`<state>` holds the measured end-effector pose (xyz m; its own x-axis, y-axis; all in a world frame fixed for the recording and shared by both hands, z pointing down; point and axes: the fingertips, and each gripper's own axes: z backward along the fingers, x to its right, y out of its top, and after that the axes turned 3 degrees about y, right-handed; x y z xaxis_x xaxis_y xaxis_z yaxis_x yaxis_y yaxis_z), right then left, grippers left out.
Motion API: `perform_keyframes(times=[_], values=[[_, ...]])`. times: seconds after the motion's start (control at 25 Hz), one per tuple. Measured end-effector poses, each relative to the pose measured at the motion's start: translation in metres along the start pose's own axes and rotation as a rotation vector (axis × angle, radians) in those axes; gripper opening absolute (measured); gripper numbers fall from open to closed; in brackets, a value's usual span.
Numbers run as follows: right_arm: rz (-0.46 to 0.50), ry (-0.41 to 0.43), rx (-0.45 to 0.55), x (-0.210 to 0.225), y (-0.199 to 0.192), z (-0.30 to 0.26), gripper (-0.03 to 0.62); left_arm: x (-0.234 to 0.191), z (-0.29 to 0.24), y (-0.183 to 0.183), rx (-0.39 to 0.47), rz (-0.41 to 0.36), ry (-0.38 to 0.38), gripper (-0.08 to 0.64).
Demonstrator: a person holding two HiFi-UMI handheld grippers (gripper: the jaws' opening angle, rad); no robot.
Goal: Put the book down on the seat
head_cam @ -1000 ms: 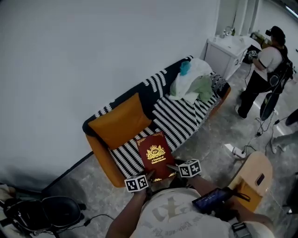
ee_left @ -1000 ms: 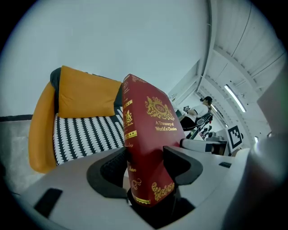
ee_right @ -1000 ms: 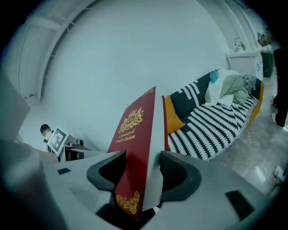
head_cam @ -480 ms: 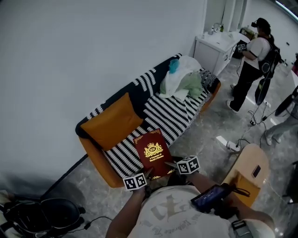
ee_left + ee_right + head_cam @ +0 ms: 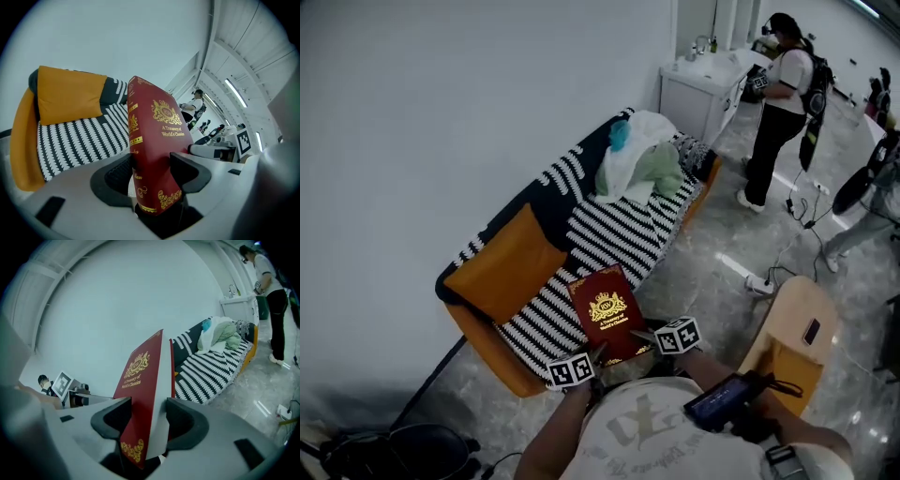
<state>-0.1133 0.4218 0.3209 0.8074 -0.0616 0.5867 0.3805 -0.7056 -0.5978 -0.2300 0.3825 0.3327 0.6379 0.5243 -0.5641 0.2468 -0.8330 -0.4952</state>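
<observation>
A dark red book point(image 5: 608, 312) with gold print is held flat in the air just in front of the sofa's seat point(image 5: 609, 246), which has a black-and-white striped cover. My left gripper point(image 5: 598, 354) is shut on the book's near left corner, by the spine point(image 5: 137, 154). My right gripper point(image 5: 643, 336) is shut on its near right corner, over the page edge point(image 5: 154, 404). An orange cushion point(image 5: 504, 265) leans on the backrest at the sofa's left end.
A heap of white and green clothes point(image 5: 639, 169) fills the sofa's far end. A wooden chair point(image 5: 787, 337) stands on the right on the marble floor. Further off, another person point(image 5: 780, 94) stands by a white cabinet point(image 5: 703, 89). A power strip point(image 5: 758, 282) lies on the floor.
The head view has swung, so the sofa has slid left and up in the picture. The book and both grippers keep their place, still shut on the book.
</observation>
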Motion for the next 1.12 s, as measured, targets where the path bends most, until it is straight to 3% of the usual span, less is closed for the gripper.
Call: perform_keyframes(times=[0.2, 0.6, 1.12], values=[[-0.036, -0.012, 0.008, 0.029, 0.006, 0.019, 0.243, 0.023, -0.026, 0.003, -0.04, -0.002, -0.005, 0.261], [-0.023, 0.042, -0.05, 0.075, 0.022, 0.025, 0.239, 0.041, -0.067, 0.005, -0.056, 0.109, 0.044, 0.261], [-0.025, 0.102, -0.094, 0.137, 0.059, 0.033, 0.236, 0.073, -0.121, 0.036, -0.068, 0.136, 0.109, 0.259]])
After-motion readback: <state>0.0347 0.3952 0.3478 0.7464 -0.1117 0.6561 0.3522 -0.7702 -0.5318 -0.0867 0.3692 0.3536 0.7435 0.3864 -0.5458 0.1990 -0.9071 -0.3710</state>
